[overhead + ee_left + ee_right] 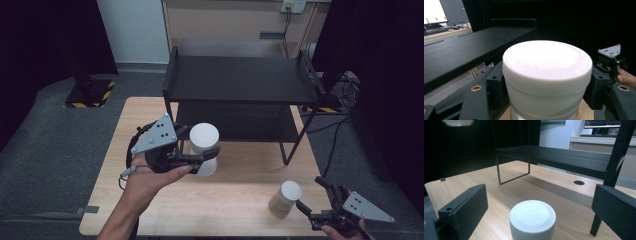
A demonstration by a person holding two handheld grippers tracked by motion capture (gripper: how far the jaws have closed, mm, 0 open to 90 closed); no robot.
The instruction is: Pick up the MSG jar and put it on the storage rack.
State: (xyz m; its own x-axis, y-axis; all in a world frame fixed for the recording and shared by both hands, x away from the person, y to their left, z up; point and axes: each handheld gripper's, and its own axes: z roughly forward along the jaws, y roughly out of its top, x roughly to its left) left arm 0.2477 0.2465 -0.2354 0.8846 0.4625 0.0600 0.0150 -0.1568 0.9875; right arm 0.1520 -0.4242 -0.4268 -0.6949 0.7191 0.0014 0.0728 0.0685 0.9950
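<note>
A white lidded jar (204,136) hangs in the air in front of the black two-tier shelf (235,80), with my left gripper (202,151) shut on its body. In the left gripper view the jar (547,75) sits clamped between both black jaws, its lid level with the shelf's top board (461,47). A second jar with a white lid (285,199) stands on the wooden table (235,200) near the front right. My right gripper (311,194) is just right of it, open. In the right gripper view that jar (532,220) stands between and just ahead of the wide-apart jaws, untouched.
The shelf's thin legs (499,172) stand on the back half of the table, and its lower board hangs close over the tabletop. A cable hole (579,182) is in the table under it. Dark curtains and grey floor surround the table. The right gripper (610,57) appears far right in the left gripper view.
</note>
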